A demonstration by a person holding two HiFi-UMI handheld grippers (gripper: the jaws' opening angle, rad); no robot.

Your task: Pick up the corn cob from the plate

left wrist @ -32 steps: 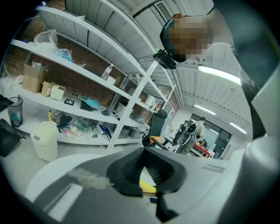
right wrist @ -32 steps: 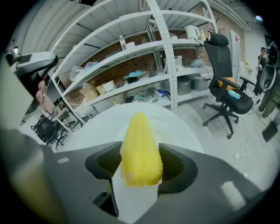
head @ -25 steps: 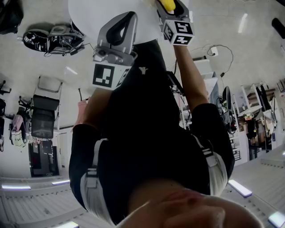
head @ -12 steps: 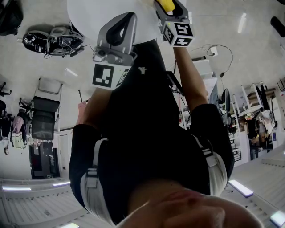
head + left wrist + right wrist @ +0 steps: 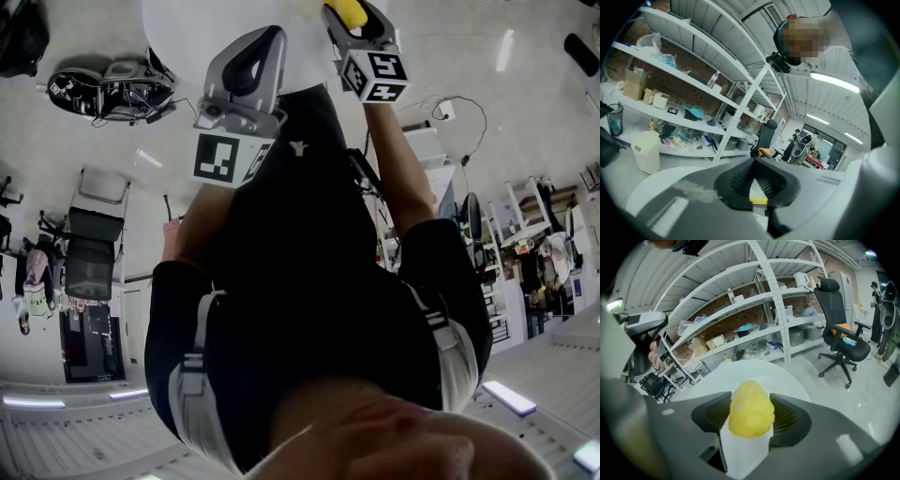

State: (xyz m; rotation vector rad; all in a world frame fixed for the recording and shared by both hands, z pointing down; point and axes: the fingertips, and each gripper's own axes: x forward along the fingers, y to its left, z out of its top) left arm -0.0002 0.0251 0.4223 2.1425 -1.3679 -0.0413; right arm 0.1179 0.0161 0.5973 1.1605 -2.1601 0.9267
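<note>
The yellow corn cob (image 5: 751,409) sits between the jaws of my right gripper (image 5: 751,414), which is shut on it, above a round white table (image 5: 754,369). In the head view the corn cob (image 5: 352,11) shows at the top edge, in the right gripper (image 5: 361,26) just above its marker cube. My left gripper (image 5: 246,80) is held lower and to the left of it. In the left gripper view the left gripper (image 5: 754,180) has its ribbed pads meeting at the tips with nothing held. No plate is in view.
The white round table (image 5: 187,28) lies at the head view's top. Metal shelving (image 5: 754,305) with boxes and clutter stands behind it. A black office chair (image 5: 841,341) stands to the right. A white bin (image 5: 647,151) stands near the shelves. People stand far off (image 5: 797,140).
The right gripper with the corn cob has shifted and tilted slightly to the left at the top of the head view. The left gripper has hardly moved.
</note>
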